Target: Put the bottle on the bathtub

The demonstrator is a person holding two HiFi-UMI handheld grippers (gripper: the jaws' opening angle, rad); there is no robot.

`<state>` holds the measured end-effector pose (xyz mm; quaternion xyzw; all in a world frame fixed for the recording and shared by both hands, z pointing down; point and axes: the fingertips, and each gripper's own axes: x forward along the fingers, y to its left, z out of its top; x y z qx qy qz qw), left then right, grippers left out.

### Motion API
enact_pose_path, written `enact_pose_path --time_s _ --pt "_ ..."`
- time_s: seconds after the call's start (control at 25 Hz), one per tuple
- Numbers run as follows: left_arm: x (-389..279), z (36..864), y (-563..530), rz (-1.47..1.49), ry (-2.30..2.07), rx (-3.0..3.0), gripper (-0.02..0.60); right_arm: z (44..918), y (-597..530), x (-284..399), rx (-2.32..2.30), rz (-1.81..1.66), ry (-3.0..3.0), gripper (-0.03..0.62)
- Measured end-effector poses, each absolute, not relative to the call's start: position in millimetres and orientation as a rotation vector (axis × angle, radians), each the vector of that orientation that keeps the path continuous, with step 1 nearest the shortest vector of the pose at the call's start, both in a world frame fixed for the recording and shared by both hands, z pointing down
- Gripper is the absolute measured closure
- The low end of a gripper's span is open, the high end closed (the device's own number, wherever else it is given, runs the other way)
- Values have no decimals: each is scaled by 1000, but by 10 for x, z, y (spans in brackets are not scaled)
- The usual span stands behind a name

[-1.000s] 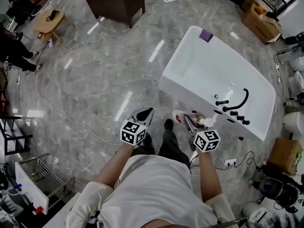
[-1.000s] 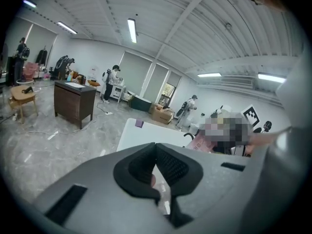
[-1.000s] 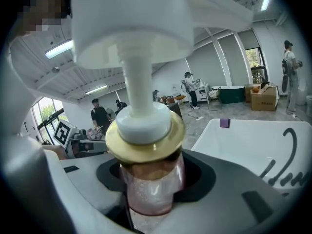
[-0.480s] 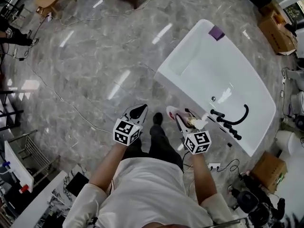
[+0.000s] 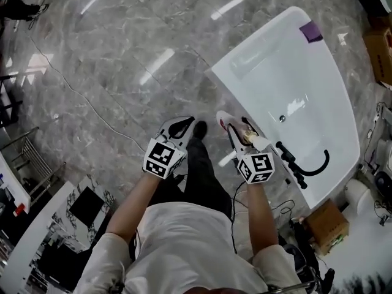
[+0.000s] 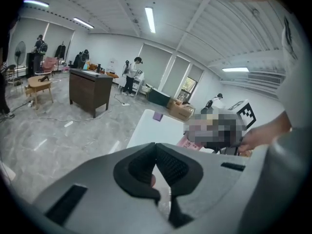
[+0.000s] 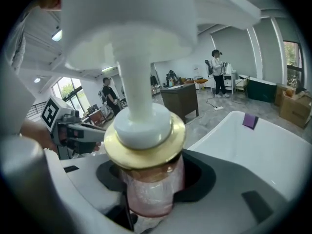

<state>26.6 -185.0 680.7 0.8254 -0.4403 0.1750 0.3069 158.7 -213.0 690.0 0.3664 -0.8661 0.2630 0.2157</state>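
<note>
My right gripper [image 5: 236,129] is shut on a pump bottle [image 7: 146,179] with a pinkish clear body, a gold collar and a white pump head [image 5: 258,141]. In the head view it hangs just left of the white bathtub [image 5: 318,127], near the tub's near rim and the black faucet [image 5: 309,164]. In the right gripper view the bottle fills the middle, with the tub [image 7: 258,150] behind at right. My left gripper [image 5: 182,125] is shut and empty over the grey floor, left of the person's legs; its black pads [image 6: 168,167] meet at the tips.
A purple item [image 5: 312,32] lies on the tub's far rim. Cables [image 5: 79,97] trail across the marble floor. A cardboard box [image 5: 324,225] stands by the tub's near end. A dark wooden cabinet [image 6: 90,89] and people stand further off in the room.
The head view has swung: the tub now lies further right and runs more steeply. Both grippers keep their hold and their place before the person; the bottle stays beside the tub's rim.
</note>
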Motion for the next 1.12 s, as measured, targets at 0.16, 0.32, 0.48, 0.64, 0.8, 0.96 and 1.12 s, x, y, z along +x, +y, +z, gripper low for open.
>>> enact_pose_path --time_s 0.16,0.32,0.48,0.64,0.8,0.96,1.12 --pt "315 7154 -2095 469 -1184 2154 574 7280 -2504 1556 980 717 -2400 365" --pt "302 7490 -2222 469 -1198 2096 574 7619 -2771 1504 970 711 -2396 365" --pt "382 7791 -2354 480 -1203 2076 574 7879 -3053 1529 952 689 -2385 364" --pt "420 8035 -2438 475 -1200 2056 574 8106 -3242 1486 938 683 -2388 364" --pt "454 8208 -2499 466 -1203 2041 574 8300 -3382 1428 917 645 -2387 364" --pt "491 8349 -2495 460 -1205 2019 574 8493 -3487 1385 896 599 -2384 364" --pt "581 8490 -2471 463 -1196 2004 574 8659 -3610 1408 890 576 -2376 364"
